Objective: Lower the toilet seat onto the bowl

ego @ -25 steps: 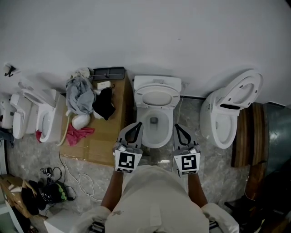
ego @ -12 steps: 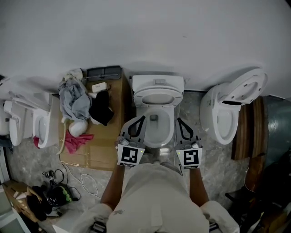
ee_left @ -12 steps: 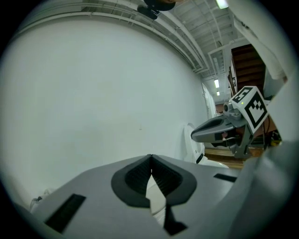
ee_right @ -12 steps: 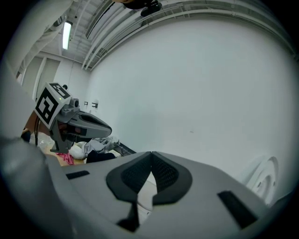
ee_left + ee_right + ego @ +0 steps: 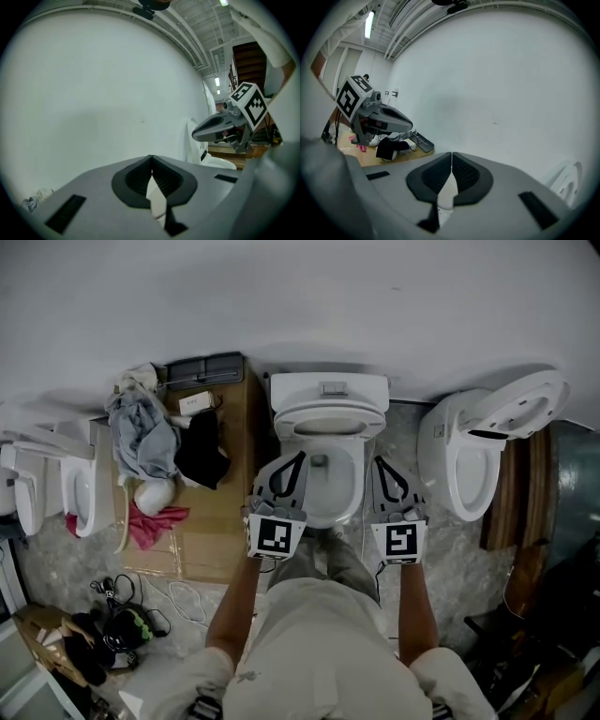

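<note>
Jaws of both grippers are pressed together, pad on pad, with nothing gripped. Each gripper view shows the closed pads meeting in a thin line, with the bare white wall ahead. They were shut a second ago as well.

Changes over the last second:
- The left gripper and right gripper have travelled up the head view. They went from the front corners of the bowl, roughly its 7 and 5 o'clock, to its flanks near 9 and 3 o'clock.
- The toilet now sits closer under the person.
- The clutter at the left has slid outward in frame.
- The seat has not changed position.

Task item: the toilet seat is raised, leaning back on the tank at the bowl's 12 o'clock, not lowered. The left tips lie at about 7 o'clock of the seat ring and the right tips at about 5 o'clock. Both are apart from the ring. Whether either gripper touches the bowl's side cannot be told.

Cross-check: the right gripper shows at 3 o'clock in the left gripper view, and the left gripper at 9 o'clock in the right gripper view. Both are about level with each other.

Surroundings:
- A cardboard sheet lies at the bowl's 9 o'clock. It carries grey clothes, a black cloth and a pink cloth.
- A second toilet with its lid up stands at 3 o'clock.
- A third toilet stands at far 9 o'clock.
</note>
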`<state>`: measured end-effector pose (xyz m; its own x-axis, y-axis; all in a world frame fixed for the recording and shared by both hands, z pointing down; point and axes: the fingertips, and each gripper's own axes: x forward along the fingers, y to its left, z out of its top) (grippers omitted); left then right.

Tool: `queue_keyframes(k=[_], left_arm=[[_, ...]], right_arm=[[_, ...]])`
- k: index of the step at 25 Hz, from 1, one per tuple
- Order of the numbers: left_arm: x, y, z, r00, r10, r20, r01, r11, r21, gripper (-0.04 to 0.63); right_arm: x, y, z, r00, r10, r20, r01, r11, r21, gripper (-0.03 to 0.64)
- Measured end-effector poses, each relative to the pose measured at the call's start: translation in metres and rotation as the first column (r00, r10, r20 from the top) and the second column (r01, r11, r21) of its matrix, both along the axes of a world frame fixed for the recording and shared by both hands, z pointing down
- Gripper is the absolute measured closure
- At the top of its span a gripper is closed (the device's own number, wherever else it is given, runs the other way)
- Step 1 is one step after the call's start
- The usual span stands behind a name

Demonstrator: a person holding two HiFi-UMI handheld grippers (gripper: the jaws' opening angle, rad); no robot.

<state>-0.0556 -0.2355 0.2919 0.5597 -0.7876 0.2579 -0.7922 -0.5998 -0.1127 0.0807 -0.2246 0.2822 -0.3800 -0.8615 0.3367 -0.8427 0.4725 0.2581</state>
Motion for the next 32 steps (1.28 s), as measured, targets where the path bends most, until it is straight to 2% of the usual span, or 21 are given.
queue_keyframes(k=[9,13,21,27,32], left_arm=[[0.006,-0.029,0.047,0.997,-0.037,0.067,0.035,0.999,0.017,0.581],[0.011,-0.044,0.057,0.994,-0.059,0.095,0.053,0.997,0.06,0.581],[0.006,-0.073,0.115,0.982,-0.122,0.143,0.127,0.992,-0.021,0.569],[0.009,-0.092,0.144,0.976,-0.123,0.181,0.134,0.99,-0.05,0.511],[0.013,-0.097,0.16,0.974,-0.111,0.198,0.128,0.989,-0.078,0.481]], right_arm=[[0.017,-0.036,0.046,0.997,-0.055,-0.052,0.053,0.998,-0.022,0.595],[0.026,-0.052,0.073,0.996,-0.08,-0.044,0.079,0.996,-0.03,0.589],[0.026,-0.086,0.129,0.981,-0.16,-0.111,0.152,0.986,-0.074,0.557],[0.028,-0.101,0.163,0.963,-0.208,-0.174,0.189,0.975,-0.12,0.514],[0.029,-0.109,0.177,0.956,-0.23,-0.184,0.204,0.967,-0.152,0.478]])
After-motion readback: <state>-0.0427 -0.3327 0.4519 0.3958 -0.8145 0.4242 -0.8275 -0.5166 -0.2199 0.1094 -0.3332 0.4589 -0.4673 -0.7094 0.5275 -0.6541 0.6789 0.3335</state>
